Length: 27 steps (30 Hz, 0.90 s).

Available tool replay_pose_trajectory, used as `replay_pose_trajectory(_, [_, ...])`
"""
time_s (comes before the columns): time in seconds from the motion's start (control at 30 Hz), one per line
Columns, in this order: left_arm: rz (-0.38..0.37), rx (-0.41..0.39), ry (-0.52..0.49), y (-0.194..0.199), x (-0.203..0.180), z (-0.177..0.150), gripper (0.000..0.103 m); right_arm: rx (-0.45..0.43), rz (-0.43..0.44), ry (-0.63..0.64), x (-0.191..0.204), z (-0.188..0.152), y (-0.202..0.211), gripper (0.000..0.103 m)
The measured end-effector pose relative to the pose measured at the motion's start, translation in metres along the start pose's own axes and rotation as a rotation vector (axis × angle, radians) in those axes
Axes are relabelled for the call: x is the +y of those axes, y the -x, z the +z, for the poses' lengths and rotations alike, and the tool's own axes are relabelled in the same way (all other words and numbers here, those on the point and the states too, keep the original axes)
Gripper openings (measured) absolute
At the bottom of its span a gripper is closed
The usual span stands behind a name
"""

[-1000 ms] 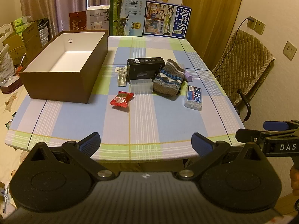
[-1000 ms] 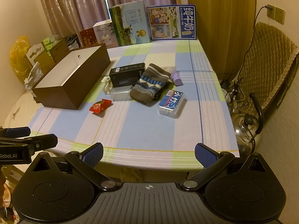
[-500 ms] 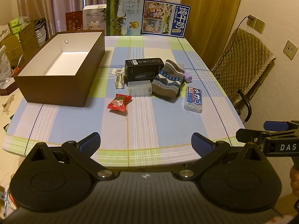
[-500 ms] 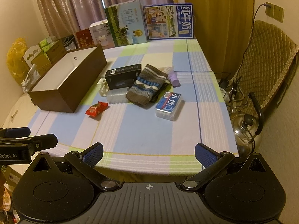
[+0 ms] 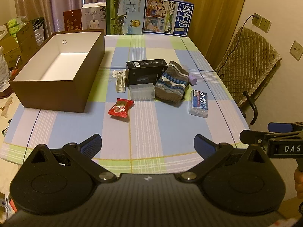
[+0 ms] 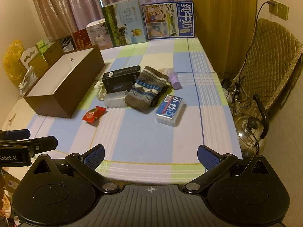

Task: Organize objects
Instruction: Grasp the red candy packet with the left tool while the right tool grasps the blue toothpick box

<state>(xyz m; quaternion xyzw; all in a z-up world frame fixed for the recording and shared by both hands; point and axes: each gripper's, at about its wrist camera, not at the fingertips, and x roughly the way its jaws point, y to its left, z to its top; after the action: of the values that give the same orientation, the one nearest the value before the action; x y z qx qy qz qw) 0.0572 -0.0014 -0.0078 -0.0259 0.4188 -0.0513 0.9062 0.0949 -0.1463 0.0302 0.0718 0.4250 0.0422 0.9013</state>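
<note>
While I hold both tools low at the near edge of the counter (image 5: 170, 132), the fingers of my left gripper (image 5: 147, 143) are spread wide with nothing between them, and the fingers of my right gripper (image 6: 150, 154) are spread just as wide and also empty. The counter wears a checked cloth of blue, green and pale squares. On its left side stands a brown box (image 5: 56, 87) with a white, empty inside, open at the top. Near the middle lies a cluster of small things: a black carton (image 5: 145, 71), with a clear plastic case (image 5: 142, 94) touching its near side and a white clip (image 5: 120, 81) just to its left. A striped knitted sock (image 5: 173, 84) lies against the carton's right side, and a small lilac tube (image 6: 175, 80) peeks out beyond it. A red sweet wrapper (image 5: 120, 107) lies alone nearer to me, just right of the box. A clear box with a blue label (image 5: 198, 103) lies apart on the right. Tall milk cartons (image 5: 168, 16) stand along the far edge.
</note>
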Motion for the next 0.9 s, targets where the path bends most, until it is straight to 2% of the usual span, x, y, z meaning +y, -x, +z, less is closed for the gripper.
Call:
replay_pose_trajectory(0.53, [-0.005,0.027,-0.020,-0.027,0.013,0.023,0.102,0.025,-0.013,-0.020,0.002,0.020,-0.028,0.101])
replay_pose_trajectory(0.9, [0.001,0.056,-0.054,-0.061,0.025,0.038,0.102,0.038,-0.038,-0.043,-0.002,0.030,-0.055,0.101])
